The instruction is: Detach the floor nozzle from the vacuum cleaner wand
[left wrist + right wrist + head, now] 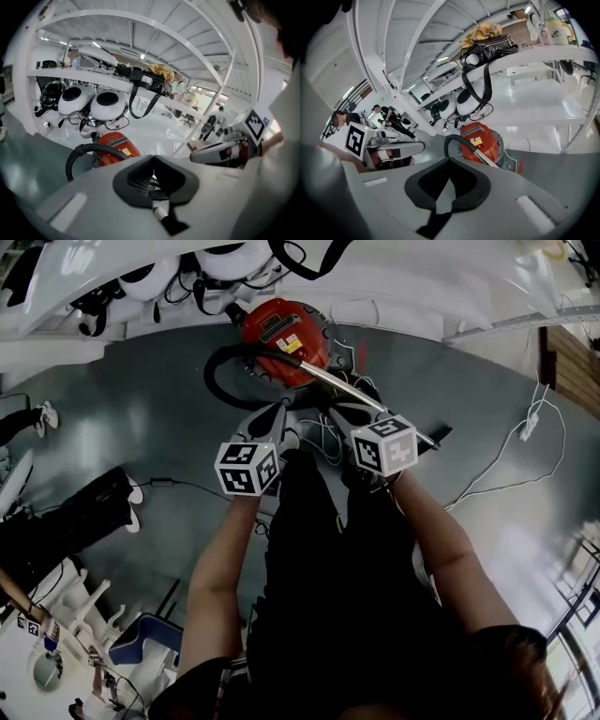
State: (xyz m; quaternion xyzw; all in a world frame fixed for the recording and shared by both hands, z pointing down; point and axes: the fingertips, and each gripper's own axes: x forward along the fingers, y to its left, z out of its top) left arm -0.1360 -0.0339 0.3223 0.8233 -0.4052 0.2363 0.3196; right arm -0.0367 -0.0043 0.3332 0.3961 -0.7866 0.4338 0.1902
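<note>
**Nothing gripped yet, nozzle job not begun**

Both tools are in front of me and neither has hold of anything. The left gripper [153, 160] has its jaws pressed together with nothing between them, and the right gripper [449, 162] is the same.

In the head view the red vacuum cleaner [281, 334] sits on the grey floor [141, 418] at 12 o'clock. Its black hose [217, 381] loops out toward 10 o'clock. The metal wand [349, 390] slants away from the body toward 4 o'clock, passing just beyond my right gripper.

A dark piece sits at the wand's far end, but it is too small for me to call it the floor nozzle. I judge the detaching entirely undone: I need to reach the wand, open the jaws, grip and pull.
</note>
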